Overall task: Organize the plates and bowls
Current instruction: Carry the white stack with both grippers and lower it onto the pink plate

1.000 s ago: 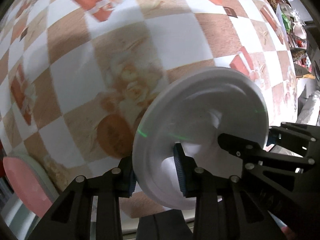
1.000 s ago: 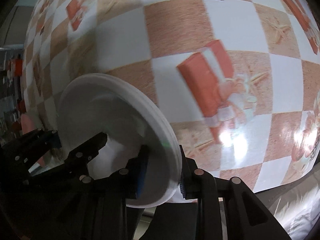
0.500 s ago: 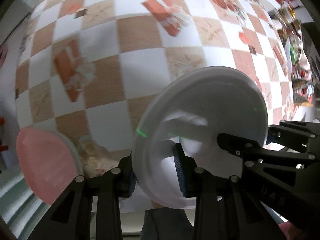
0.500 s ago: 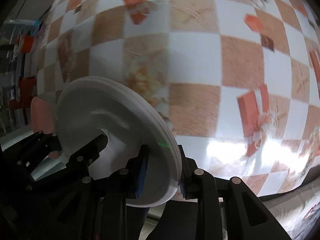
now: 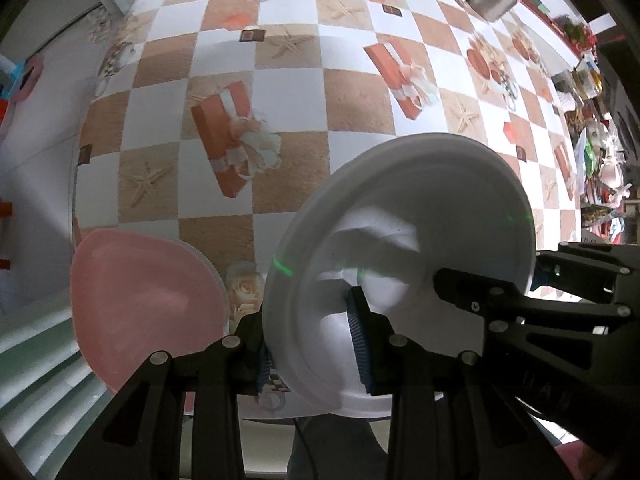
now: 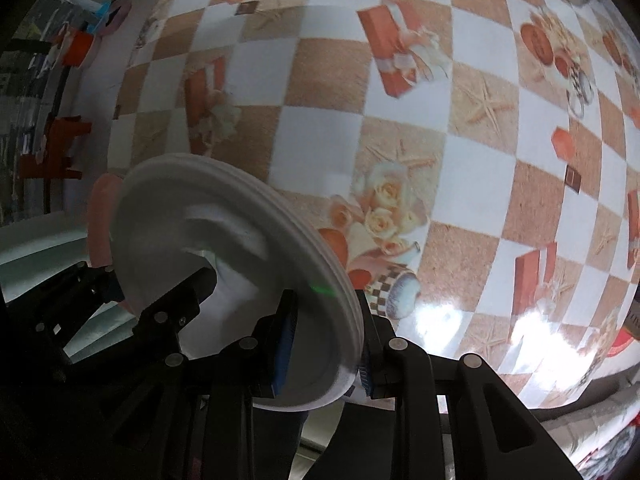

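White plate (image 5: 404,232) is clenched at opposite rims by the left claw (image 5: 312,344) and right claw (image 6: 324,344), probably to carry it level toward the pink plate (image 5: 144,300) on the counter (image 5: 352,92).

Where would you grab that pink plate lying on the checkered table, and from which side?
By its rim. The pink plate lies flat at the tablecloth's near-left corner, its edge overhanging, so jaws coming from that open side could close over and under the thin lip.

White plate (image 5: 404,216), pink plate (image 5: 140,300), tan-and-white checkered tablecloth (image 5: 288,92)
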